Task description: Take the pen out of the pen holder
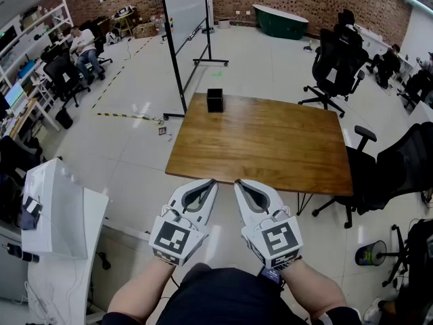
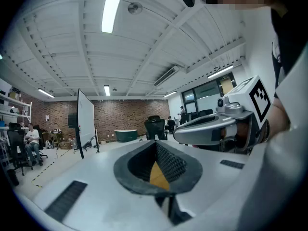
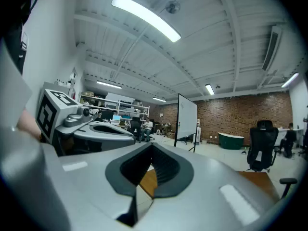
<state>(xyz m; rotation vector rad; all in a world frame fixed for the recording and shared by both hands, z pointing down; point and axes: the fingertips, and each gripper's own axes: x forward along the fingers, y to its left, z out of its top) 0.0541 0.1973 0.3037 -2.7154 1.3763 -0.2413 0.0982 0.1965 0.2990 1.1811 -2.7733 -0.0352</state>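
I am holding both grippers low in front of my body, just short of the near edge of the wooden table; the left gripper and right gripper are sitting side by side, tips pointing toward the table; both are off the tabletop. Left gripper's jaws are meeting at the tips, nothing between them, only a sliver of table wood showing through the loop; right gripper's jaws are likewise pressed together and empty. The black pen holder is standing upright at the far edge of the table, well apart from both grippers; the pen itself is too small to make out. A whiteboard on a wheeled stand is standing beyond the table.
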